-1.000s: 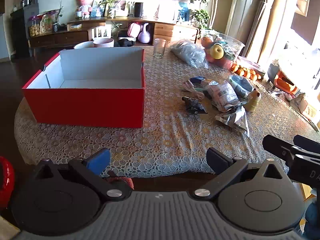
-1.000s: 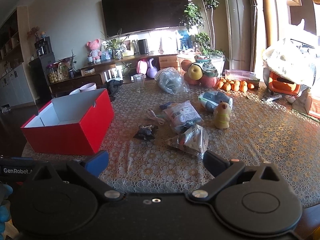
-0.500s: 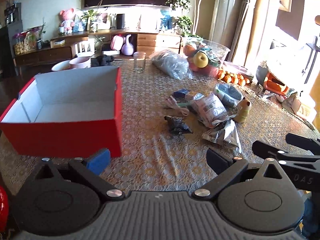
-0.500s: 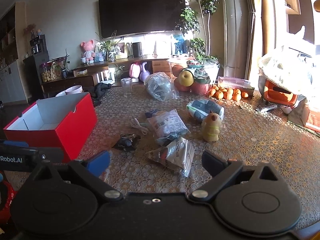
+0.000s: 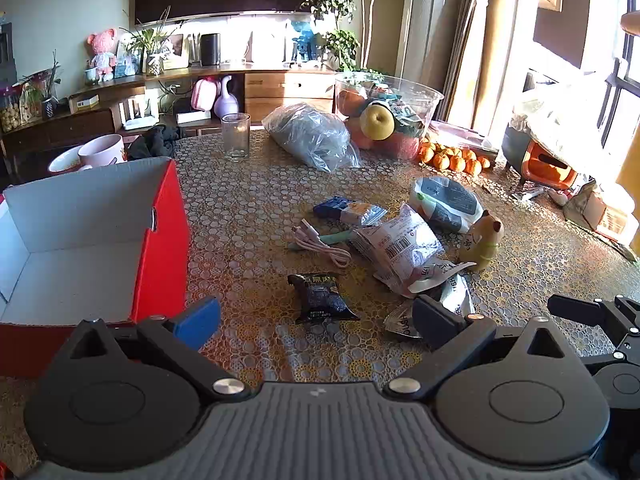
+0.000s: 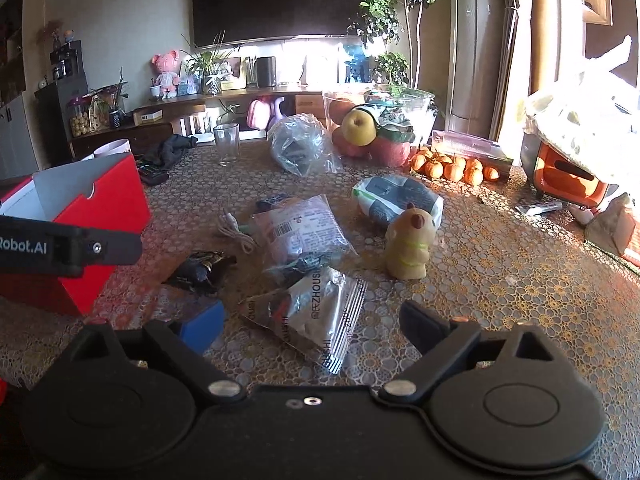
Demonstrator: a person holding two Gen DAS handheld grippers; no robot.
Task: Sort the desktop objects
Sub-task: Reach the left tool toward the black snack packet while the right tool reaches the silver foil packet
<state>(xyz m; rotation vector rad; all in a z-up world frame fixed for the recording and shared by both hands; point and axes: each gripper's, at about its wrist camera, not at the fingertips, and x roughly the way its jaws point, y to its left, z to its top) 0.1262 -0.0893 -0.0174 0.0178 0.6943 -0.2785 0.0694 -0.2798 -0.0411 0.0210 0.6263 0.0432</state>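
Note:
An empty red box [image 5: 160, 240] with a white inside stands at the table's left; it also shows in the right wrist view [image 6: 108, 208]. Loose items lie mid-table: a black packet [image 5: 322, 298], a pink cable [image 5: 320, 246], a barcode bag [image 5: 400, 250], a silver packet [image 6: 316, 312], a yellow bear figure [image 6: 410, 246] and a green-white bag [image 6: 396, 198]. My left gripper [image 5: 314, 320] is open and empty, just in front of the black packet. My right gripper [image 6: 310, 326] is open and empty, with the silver packet between its fingers' line.
A drinking glass [image 5: 236, 136], a clear plastic bag [image 5: 312, 136], a fruit bowl [image 5: 384, 120] and tangerines [image 5: 452, 158] stand at the table's far side. A dark cloth and remote [image 6: 156, 168] lie behind the box. An orange appliance [image 6: 568, 180] stands at the right.
Both grippers have moved forward over the table toward the loose items, which now look larger and closer. The left view has swung right, so the red box sits at its left edge.

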